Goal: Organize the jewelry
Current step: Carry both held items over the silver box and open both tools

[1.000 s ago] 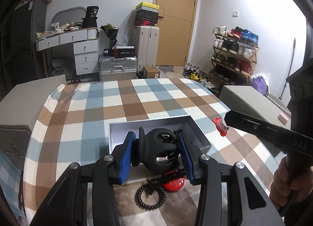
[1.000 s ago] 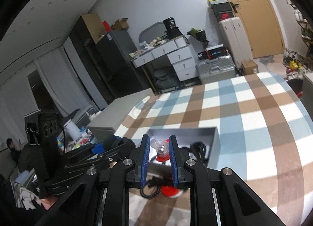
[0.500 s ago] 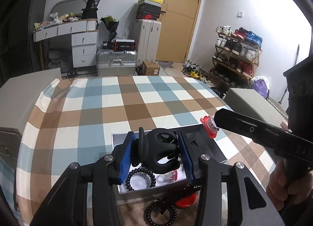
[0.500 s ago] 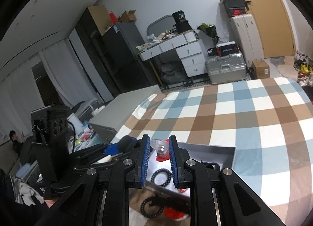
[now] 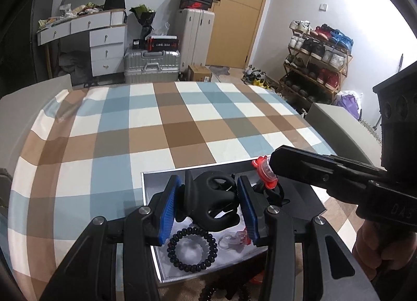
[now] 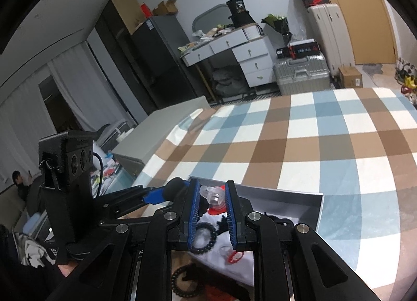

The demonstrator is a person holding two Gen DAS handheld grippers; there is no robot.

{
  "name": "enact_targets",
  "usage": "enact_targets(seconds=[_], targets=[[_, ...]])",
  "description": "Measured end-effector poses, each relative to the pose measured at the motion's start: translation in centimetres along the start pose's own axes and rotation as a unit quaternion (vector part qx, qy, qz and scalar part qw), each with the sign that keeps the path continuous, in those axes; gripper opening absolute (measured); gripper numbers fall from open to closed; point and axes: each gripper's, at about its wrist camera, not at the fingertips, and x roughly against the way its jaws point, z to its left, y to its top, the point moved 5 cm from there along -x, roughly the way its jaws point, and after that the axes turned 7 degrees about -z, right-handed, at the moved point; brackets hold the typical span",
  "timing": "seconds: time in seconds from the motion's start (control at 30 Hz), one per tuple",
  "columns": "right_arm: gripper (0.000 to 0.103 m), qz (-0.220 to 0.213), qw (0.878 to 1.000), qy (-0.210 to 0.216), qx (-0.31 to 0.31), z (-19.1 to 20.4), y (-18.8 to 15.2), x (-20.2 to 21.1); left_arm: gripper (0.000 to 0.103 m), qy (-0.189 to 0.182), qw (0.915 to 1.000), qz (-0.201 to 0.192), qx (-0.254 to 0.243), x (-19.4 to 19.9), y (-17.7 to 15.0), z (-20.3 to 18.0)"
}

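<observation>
My left gripper is shut on a black hair claw clip and holds it over the open grey box. In the box lie a black bead bracelet and a clear ring with red trim. From the right comes my right gripper, shut on a clear and red ring above the box's far right corner. The right wrist view shows that ring pinched between the blue pads, over the box, with the left gripper just to its left.
The box sits on a blue, brown and white checked tablecloth. Another black bracelet and a red item lie on the cloth in front of the box. Grey cabinets flank the table. A hand grips the right tool.
Both grippers have come in closer over the box, each keeping its item. The box's inside, with the bracelet and ring, now shows under the fingers.
</observation>
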Motion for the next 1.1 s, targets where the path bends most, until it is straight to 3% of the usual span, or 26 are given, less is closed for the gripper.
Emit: enact_targets(seconds=[0.43,0.63,0.7,0.77,0.93,1.1], targets=[[0.021,0.018,1.0,-0.008,-0.02,-1.5,-0.7,-1.0,0.039,-0.016,0.9997,0.015,-0.007,-1.1,-0.4,-0.4],[0.022,0.005,1.0,-0.007,-0.029,-1.7,-0.6,-0.5,0.04,-0.028,0.9993,0.024,-0.001,-1.5,-0.5,-0.4],[0.03,-0.004,1.0,-0.014,-0.026,-1.6,-0.4,0.0,0.046,-0.026,0.9994,0.024,-0.002,-1.4,-0.4,-0.4],[0.036,-0.018,0.999,-0.019,-0.02,-1.4,-0.1,0.9,0.074,-0.024,0.9995,0.021,0.0,-1.0,-0.3,-0.4],[0.057,-0.046,0.998,-0.034,-0.014,-1.1,0.3,3.0,0.077,-0.013,0.9999,0.006,0.0,0.1,0.0,-0.3],[0.059,-0.059,0.997,-0.044,0.0,-0.3,0.1,5.0,0.077,0.001,0.9999,-0.014,0.01,1.8,0.1,0.2]])
